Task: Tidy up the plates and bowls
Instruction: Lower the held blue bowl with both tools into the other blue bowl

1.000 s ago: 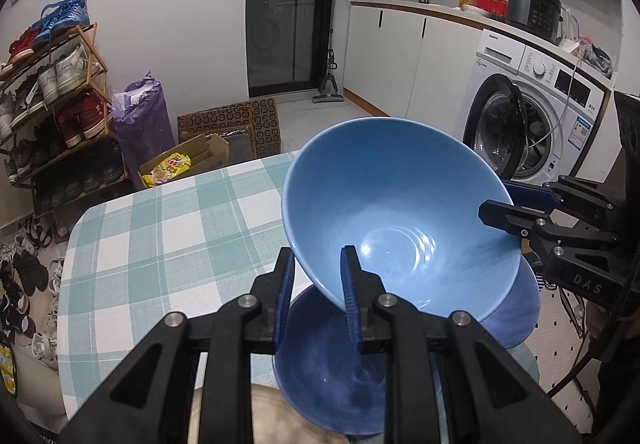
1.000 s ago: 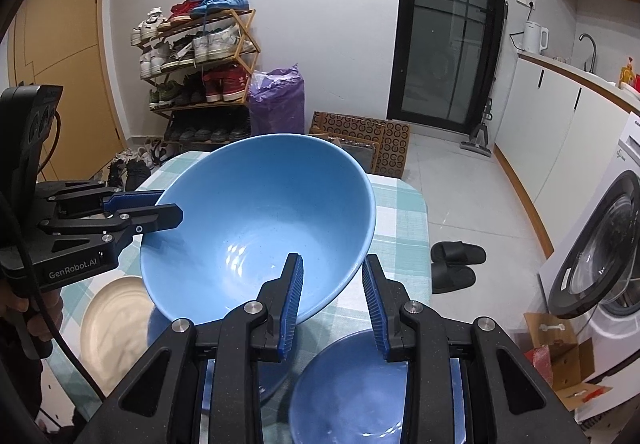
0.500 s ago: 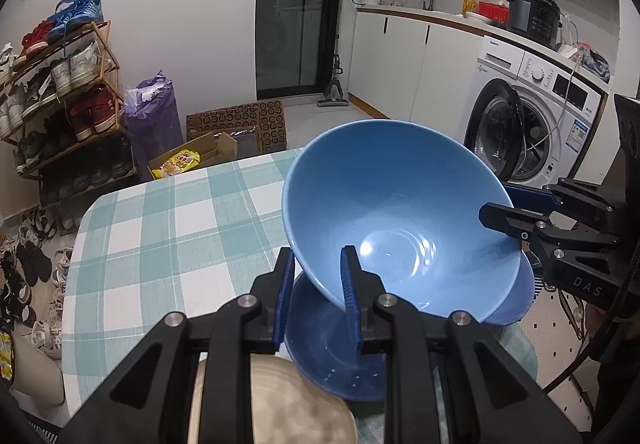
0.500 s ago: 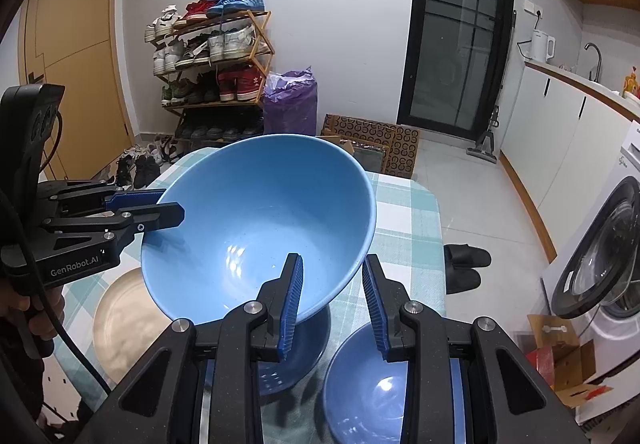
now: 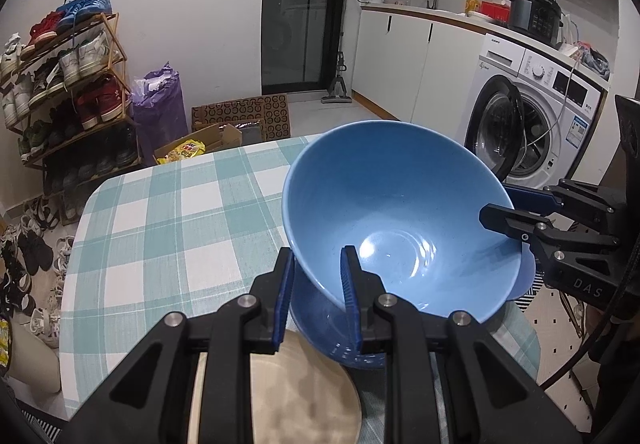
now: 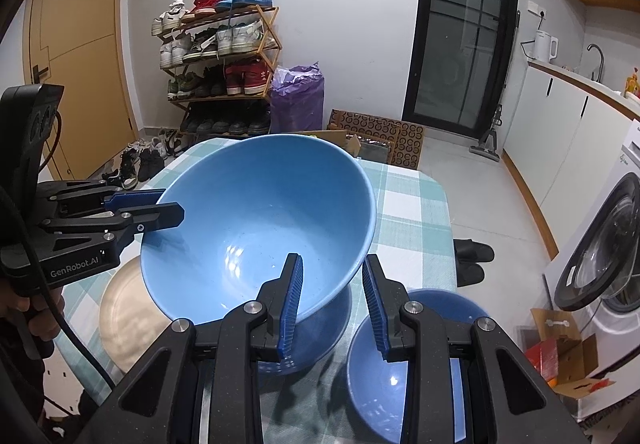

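Jaws of both grippers clamp big blue bowl (image 5: 396, 220) above blue plate (image 6: 316, 328), beige plate (image 6: 128, 320).

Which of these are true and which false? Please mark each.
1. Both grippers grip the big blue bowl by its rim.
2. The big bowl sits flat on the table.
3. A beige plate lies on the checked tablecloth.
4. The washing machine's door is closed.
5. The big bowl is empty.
1. True: the left gripper and the right gripper each pinch the rim of the big blue bowl.
2. False: it is held tilted in the air above a blue dish.
3. True: the beige plate lies on the tablecloth.
4. False: the washing machine's door stands open.
5. True: nothing shows inside it.
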The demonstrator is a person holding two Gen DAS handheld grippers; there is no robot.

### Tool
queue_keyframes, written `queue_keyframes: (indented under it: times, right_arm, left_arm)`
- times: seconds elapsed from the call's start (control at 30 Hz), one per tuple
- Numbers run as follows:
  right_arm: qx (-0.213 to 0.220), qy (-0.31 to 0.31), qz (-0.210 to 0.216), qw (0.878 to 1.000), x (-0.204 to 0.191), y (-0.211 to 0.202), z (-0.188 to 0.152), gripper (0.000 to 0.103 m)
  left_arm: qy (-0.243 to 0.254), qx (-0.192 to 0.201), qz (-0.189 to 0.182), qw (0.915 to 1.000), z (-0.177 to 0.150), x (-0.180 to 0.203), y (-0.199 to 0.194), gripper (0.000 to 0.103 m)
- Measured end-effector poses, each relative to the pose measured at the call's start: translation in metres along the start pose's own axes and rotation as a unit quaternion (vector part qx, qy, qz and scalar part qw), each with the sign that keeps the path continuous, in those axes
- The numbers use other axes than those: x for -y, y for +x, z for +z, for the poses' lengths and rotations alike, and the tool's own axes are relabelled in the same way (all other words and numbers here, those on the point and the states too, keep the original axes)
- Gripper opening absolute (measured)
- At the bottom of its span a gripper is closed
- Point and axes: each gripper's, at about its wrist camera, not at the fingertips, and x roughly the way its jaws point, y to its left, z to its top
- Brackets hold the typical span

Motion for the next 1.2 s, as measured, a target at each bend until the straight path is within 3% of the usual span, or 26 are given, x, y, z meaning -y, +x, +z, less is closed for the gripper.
queue_keyframes:
  times: [1.2]
  right_arm:
    - [-0.054, -0.001, 0.009, 0.998, -0.017, 0.052, -0.04, 0.031]
  left_arm:
    - [-0.009, -0.042, 0.015, 0.999, -0.038, -0.006, 0.028, 0.021]
